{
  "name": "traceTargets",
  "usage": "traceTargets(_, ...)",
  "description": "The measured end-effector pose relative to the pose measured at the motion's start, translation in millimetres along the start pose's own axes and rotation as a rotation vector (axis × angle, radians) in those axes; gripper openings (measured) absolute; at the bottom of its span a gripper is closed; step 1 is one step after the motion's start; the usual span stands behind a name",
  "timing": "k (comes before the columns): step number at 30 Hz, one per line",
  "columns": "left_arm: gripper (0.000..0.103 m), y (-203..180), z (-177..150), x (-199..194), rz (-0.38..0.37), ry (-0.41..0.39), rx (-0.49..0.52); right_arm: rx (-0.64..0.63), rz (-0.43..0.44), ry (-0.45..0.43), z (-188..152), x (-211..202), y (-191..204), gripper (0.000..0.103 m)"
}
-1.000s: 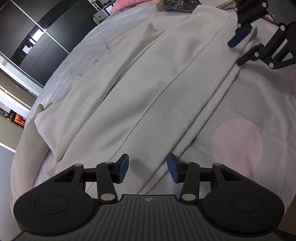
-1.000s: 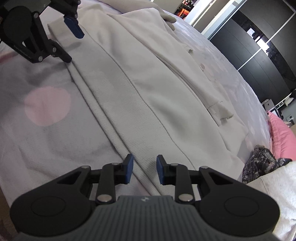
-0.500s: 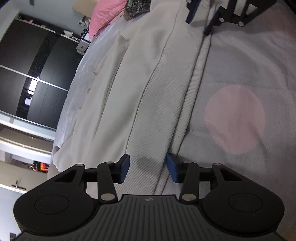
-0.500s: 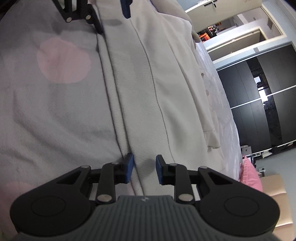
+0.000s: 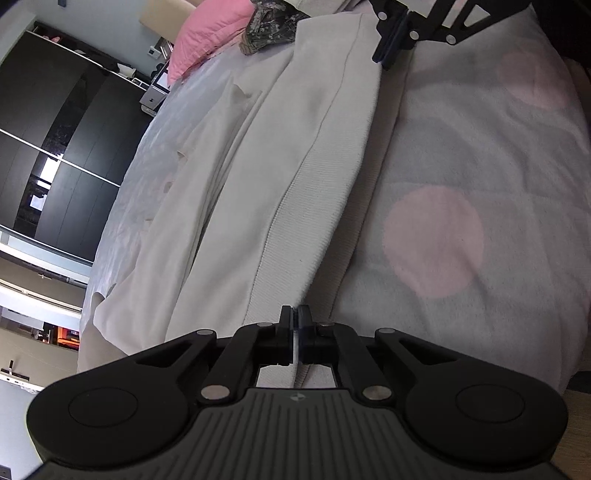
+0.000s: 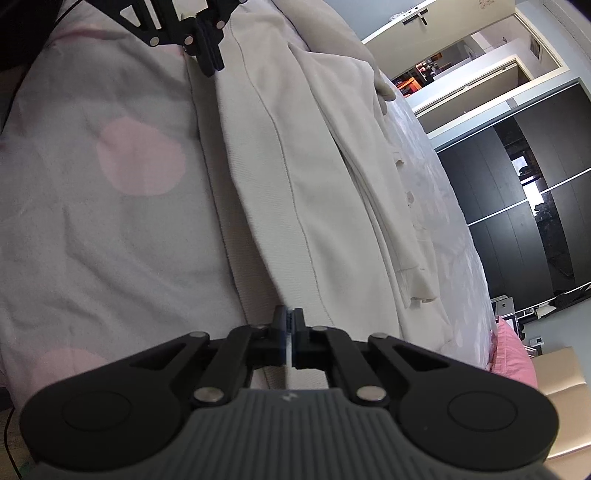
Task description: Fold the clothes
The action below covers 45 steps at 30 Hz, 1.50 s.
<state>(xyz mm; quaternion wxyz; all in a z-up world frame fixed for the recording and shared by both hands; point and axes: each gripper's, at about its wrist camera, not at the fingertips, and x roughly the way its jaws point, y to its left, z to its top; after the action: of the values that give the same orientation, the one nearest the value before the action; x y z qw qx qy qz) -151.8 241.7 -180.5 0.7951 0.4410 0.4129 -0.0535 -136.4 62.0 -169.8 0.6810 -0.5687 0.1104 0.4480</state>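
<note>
Both sets of fingers are clenched on the ribbed hem of the white garment (image 5: 325, 155), left gripper (image 5: 294, 325) and right gripper (image 6: 289, 326) at opposite ends. It lies on the bed (image 5: 480, 155). Lifting evenly, hem taut, should fold cleanly.

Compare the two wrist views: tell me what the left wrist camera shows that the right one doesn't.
Only the left wrist view shows the dark patterned garment lying at the far end of the bed, past the white garment's end.

Only the right wrist view shows the open doorway with a lit room beyond.

Both show the left gripper and the right gripper, each shut on the white garment's ribbed hem, the polka-dot bedspread, the pink pillow and the dark wardrobe.
</note>
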Motion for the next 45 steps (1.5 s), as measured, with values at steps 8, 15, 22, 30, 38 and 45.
traceTargets(8,0.001,-6.6,-1.7,14.5,-0.024,0.029,0.014,-0.020,0.022,0.036,-0.7,17.5,16.2,0.002)
traceTargets(15,0.022,-7.2,-8.8,6.8,-0.007,0.027,0.016,-0.002,0.029,0.030,-5.9,9.1,12.1,0.016)
traceTargets(22,0.043,-3.5,-24.3,6.1,0.051,0.121,0.022,-0.069,0.007,0.036,-16.3,-0.9,20.3,0.035)
traceTargets(30,0.043,-18.8,-46.4,20.6,0.186,0.231,0.171,-0.268,-0.144,0.104,-41.3,7.2,48.1,0.036)
traceTargets(38,0.043,-27.4,-46.6,41.4,0.249,0.264,0.271,-0.391,-0.237,0.161,-59.0,17.1,66.1,0.035)
traceTargets(45,0.033,-39.1,-72.2,49.0,0.311,0.317,0.450,-0.390,-0.244,0.176,-60.0,20.6,64.8,0.035)
